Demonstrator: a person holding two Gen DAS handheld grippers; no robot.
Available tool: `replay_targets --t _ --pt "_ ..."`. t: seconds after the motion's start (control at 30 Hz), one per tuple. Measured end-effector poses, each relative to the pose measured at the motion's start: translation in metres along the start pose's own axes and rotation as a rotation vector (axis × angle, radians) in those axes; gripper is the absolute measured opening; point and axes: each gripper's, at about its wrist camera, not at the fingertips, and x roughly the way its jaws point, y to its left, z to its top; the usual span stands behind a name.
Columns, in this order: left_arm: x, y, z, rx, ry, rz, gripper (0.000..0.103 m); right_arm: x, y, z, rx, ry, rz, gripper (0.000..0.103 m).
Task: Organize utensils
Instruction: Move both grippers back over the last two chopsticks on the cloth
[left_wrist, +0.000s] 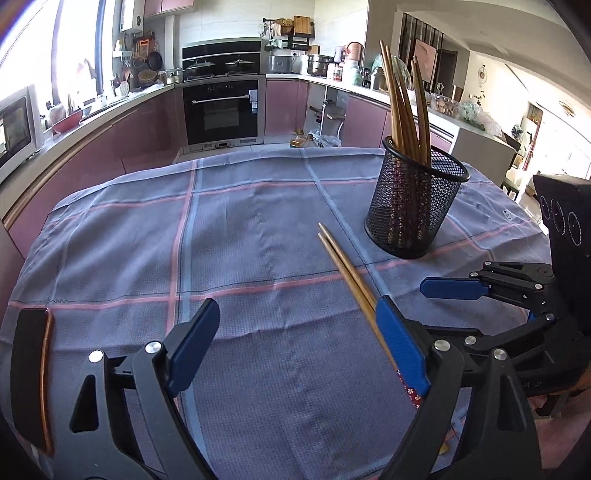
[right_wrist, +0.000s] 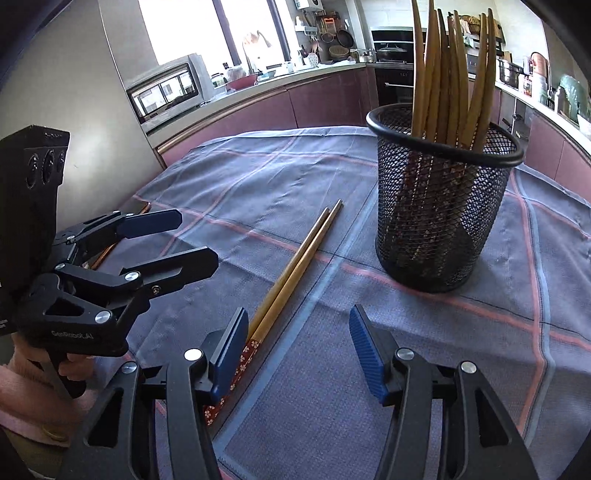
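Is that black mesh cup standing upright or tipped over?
Upright. The black mesh cup sits flat on the cloth, rim up, with chopsticks sticking out of its top.

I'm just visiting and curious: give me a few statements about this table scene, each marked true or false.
1. Two chopsticks lie side by side on the cloth. True.
2. The mesh holder is empty. False: several chopsticks stand in it.
3. The right hand-held gripper is clamped on the pair. False: it is open, and so is the left hand-held gripper.
4. The holder stands upright. True.
5. The loose pair leans against the holder. False: they lie apart from it.
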Motion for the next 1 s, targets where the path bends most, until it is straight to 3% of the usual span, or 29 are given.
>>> replay_targets --t 0.33,0.63,1.0 --pt "0.005 0.001 -0.005 -0.005 0.023 -0.011 0.082 0.004 0.005 -0.001 -0.036 0.011 -0.066 0.048" --pt "0.014 -0.004 -0.006 0.011 0.041 -0.034 0.078 -0.003 -0.009 -0.003 0.018 0.020 -0.051 0.038" --pt "0.029 -0.026 -0.007 0.073 0.092 -0.086 0.066 -0.012 -0.023 -0.008 0.050 0.026 -0.054 0.035"
